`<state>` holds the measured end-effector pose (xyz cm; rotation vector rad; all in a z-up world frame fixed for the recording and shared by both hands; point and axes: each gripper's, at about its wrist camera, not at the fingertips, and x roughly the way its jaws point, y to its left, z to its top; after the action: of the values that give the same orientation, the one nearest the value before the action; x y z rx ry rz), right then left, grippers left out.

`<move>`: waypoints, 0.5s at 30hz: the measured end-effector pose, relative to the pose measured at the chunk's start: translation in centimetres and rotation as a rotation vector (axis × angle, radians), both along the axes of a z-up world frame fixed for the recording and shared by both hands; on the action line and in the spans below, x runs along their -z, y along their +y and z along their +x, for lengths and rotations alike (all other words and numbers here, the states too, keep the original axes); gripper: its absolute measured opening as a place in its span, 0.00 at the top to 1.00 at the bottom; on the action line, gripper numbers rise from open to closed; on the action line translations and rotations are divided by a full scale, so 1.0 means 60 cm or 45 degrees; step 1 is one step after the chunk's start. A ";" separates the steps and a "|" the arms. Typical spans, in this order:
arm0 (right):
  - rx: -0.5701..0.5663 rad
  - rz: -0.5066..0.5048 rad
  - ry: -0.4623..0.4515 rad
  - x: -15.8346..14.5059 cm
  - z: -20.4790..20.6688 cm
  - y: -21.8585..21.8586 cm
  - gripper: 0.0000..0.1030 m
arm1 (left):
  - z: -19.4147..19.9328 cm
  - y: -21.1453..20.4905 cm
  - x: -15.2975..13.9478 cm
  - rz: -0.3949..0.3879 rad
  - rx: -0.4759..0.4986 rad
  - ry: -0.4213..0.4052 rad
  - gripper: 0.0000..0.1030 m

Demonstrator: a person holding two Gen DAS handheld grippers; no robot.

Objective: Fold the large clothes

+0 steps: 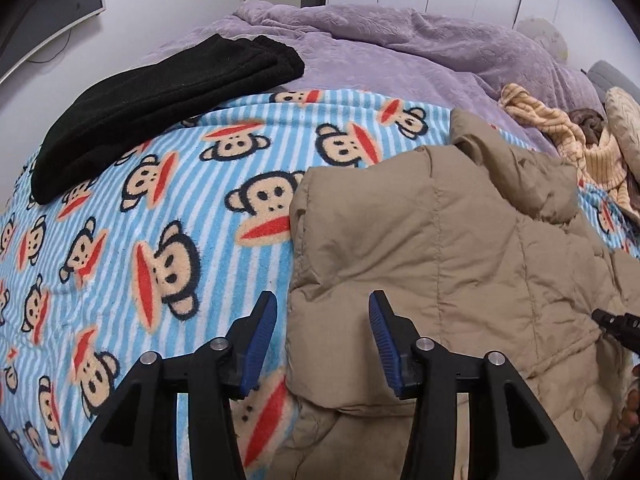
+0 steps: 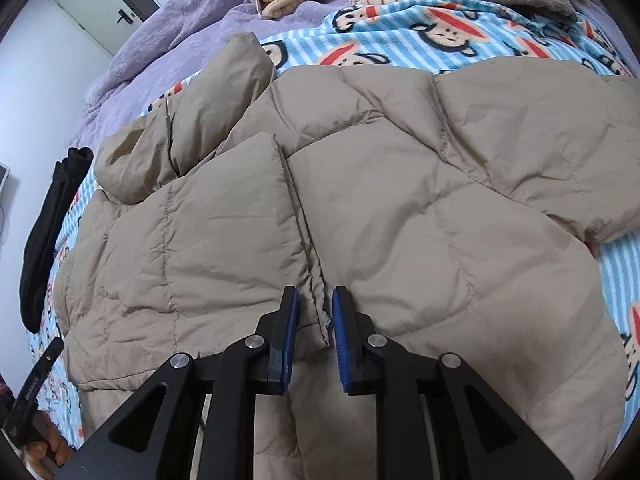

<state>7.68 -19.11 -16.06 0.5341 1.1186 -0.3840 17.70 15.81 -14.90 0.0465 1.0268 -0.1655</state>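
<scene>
A tan quilted puffer jacket [image 1: 440, 240] lies spread on the monkey-print blanket [image 1: 160, 220]. In the left wrist view my left gripper [image 1: 322, 320] is open, and its jaws straddle the jacket's left edge without gripping it. In the right wrist view the jacket [image 2: 400, 200] fills the frame, one sleeve folded across it. My right gripper [image 2: 315, 314] is shut on the jacket's front flap edge, and the fabric is pinched between the blue pads [image 2: 290, 320]. The right gripper's tip [image 1: 616, 324] shows at the right edge of the left view.
A folded black garment [image 1: 160, 108] lies at the blanket's far left. A purple quilt [image 1: 360, 40] covers the back of the bed. Crumpled yellow striped clothes [image 1: 580, 140] sit at the far right. A hand [image 2: 52, 448] holds the left gripper's handle [image 2: 40, 376].
</scene>
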 end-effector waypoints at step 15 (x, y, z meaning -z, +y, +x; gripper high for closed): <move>-0.228 0.023 -0.012 0.013 0.008 0.025 0.84 | 0.008 -0.015 0.066 0.092 -0.072 0.085 0.30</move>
<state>8.15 -17.59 -16.82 0.4470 1.1516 -0.2160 18.15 14.89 -18.87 0.0782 1.0995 -0.0785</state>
